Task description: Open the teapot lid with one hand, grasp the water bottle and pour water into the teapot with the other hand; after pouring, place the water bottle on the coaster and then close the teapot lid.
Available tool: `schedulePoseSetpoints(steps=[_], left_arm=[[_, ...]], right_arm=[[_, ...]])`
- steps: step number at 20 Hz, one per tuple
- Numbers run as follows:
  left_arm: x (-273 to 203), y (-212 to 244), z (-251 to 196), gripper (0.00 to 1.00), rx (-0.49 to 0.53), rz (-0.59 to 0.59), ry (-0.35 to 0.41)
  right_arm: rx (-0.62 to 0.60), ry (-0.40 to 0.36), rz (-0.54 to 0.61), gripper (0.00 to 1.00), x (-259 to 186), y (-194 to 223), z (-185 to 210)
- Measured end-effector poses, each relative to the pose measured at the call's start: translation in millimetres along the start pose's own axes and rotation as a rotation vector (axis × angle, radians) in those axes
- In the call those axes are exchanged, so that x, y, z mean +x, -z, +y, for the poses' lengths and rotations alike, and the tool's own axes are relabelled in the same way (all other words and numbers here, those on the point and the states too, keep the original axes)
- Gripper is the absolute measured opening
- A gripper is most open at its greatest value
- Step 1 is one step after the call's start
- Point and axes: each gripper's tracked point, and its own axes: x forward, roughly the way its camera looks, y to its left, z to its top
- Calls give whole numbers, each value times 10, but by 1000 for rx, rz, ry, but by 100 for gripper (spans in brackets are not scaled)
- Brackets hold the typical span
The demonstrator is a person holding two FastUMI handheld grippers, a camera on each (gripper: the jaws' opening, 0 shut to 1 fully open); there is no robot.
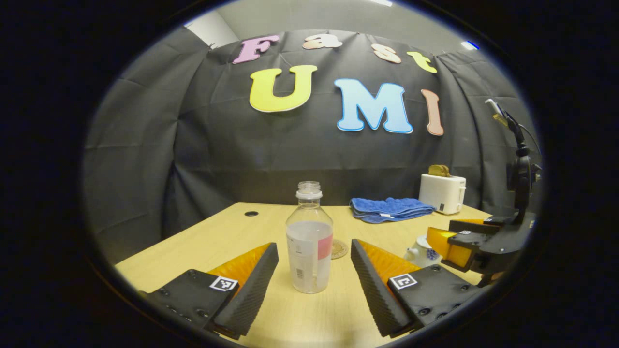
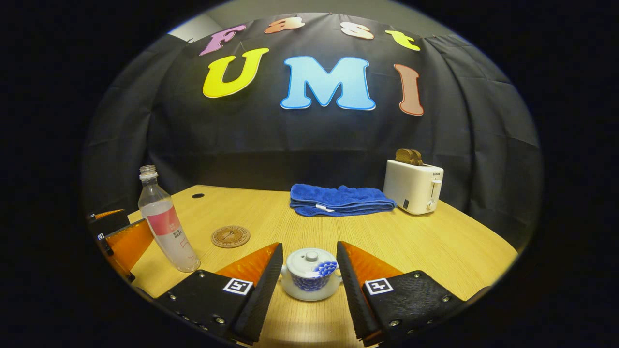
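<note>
Pale wood-grain desk (image 2: 435, 251), smooth, with a round cable hole near its far edge; creased black cloth wall behind.

Water bottle (image 1: 309, 241): clear ribbed plastic, uncapped, partly filled, pink-and-white label, upright on the desk. Left gripper (image 1: 314, 280) fingers spread wide either side of it, not touching.

Coaster (image 2: 230, 237): flat round disc, wood-toned, patterned, just beyond the bottle.

Teapot (image 2: 309, 274): squat glazed white ceramic, blue pattern, knobbed lid (image 2: 311, 261) on; sits right of the bottle. Right gripper (image 2: 309, 285) fingers wide, flanking the teapot, no contact.

Folded blue towel (image 2: 338, 199), plush, and a white toaster (image 2: 413, 186) holding toast stand behind the teapot, near the wall.
</note>
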Motion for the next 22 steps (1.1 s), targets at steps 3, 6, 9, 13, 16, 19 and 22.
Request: schedulePoseSetpoints(steps=[3,6,9,13,16,19,22], left_arm=[[4,16,16,100,-1,2,-3],[15,30,31,100,-3,4,-6],[22,40,57,100,-5,5,-10],[23,43,74,100,-7,5,-12],[36,48,74,100,-9,6,-12],[40,69,81,100,-14,7,-13],[48,75,80,100,-9,7,-10]], right_arm=[[-15,-15,0,69,54,5,41],[-24,-10,4,59,129,31,43],[-31,-4,12,51,192,65,27],[-29,-10,15,46,217,97,22],[-26,0,5,19,231,92,-7],[-39,-7,3,18,229,97,4],[-18,13,-24,18,301,-76,-37]])
